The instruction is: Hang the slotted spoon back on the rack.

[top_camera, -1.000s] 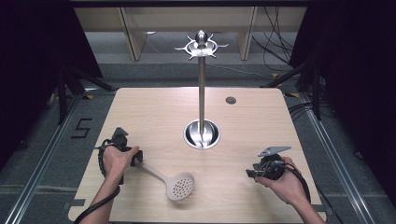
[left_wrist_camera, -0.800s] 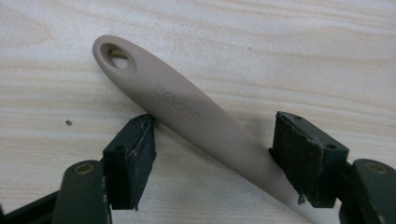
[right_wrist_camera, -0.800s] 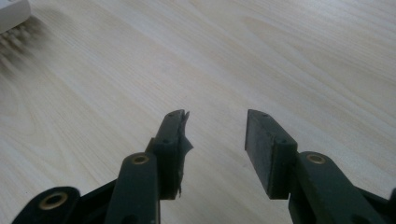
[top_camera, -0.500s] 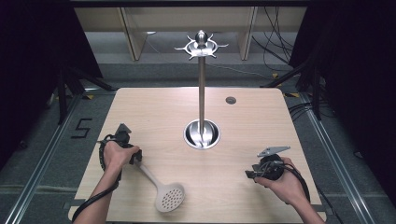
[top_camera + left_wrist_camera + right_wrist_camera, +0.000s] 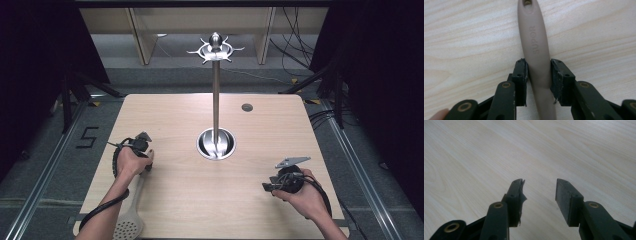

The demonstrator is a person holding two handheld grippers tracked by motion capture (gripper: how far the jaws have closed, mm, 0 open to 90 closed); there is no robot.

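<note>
High view, slotted spoon (image 5: 129,220): pale plastic, perforated round head at the near table edge, handle running up into the left gripper (image 5: 142,152).
High view, stand (image 5: 216,100): shiny metal pole on a round base, hook crown on top, well apart from both hands.
High view, right gripper (image 5: 267,186): low over the bare wooden table (image 5: 260,140).
Left gripper view, handle (image 5: 536,50): smooth beige, embossed letters, hole at its tip; the jaws have just been closing and both pads pinch it.
Right gripper view, right gripper (image 5: 539,187): jaws spread, with wood grain between them.
</note>
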